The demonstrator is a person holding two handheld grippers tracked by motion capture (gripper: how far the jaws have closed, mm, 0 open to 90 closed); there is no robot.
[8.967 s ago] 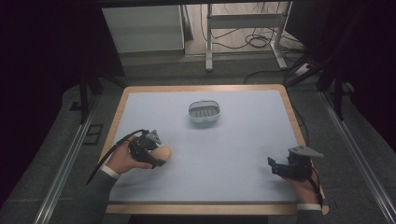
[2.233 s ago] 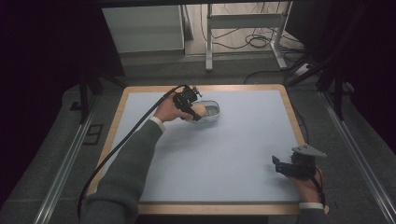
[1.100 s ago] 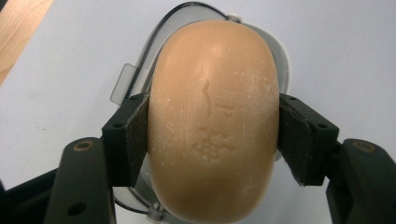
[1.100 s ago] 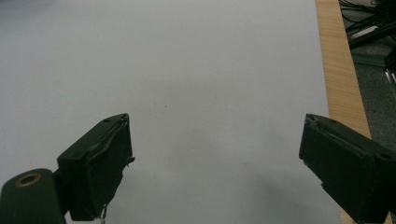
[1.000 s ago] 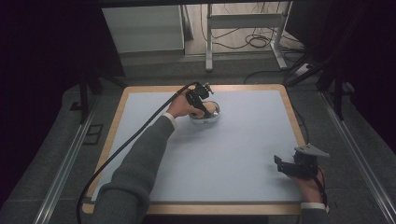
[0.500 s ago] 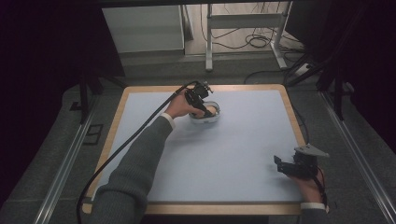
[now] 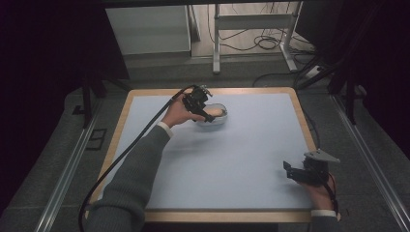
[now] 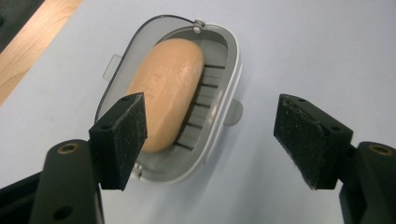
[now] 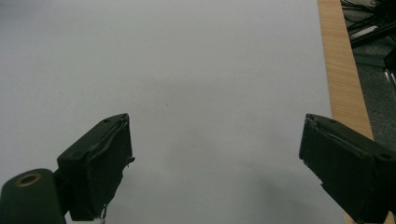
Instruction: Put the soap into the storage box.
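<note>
Tan soap (image 8: 168,93) lies in its dish (image 8: 224,135), so lift the spread-jawed left gripper (image 8: 210,135) straight up, leaving the right gripper (image 9: 215,163) gaping idle.

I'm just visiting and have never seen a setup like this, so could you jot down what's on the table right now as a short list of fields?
surface: pale blue mat on a wood-edged table
object: peach oval soap bar, lying inside the dish
container: grey oval slatted soap dish, at the far middle of the mat
left hand-held gripper: jaws open, above the dish, gripping nothing
right hand-held gripper: jaws open over bare mat, near corner
</note>
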